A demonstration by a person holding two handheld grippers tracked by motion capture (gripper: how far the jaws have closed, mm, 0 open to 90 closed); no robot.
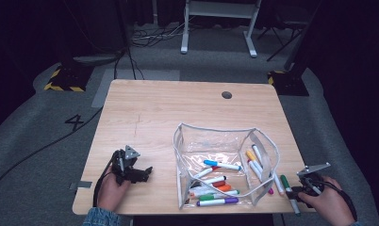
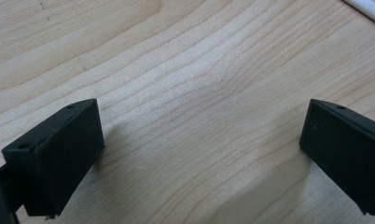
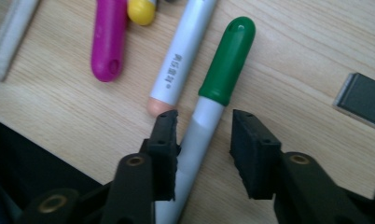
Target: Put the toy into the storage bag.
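Here the right tongs [image 3: 202,140] stand partly open astride the green-capped marker [image 3: 212,102], the left jaw touching its smooth white barrel, the right jaw apart; nothing is clamped. The marker lies on the pale wood-grain tabletop [image 1: 154,108] beside the clear plastic pouch [image 1: 220,160]. The left tongs [image 2: 202,154] gape wide, released, over bare wood.

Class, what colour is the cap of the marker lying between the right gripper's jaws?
Green cap on a white marker; the right gripper view shows it best.
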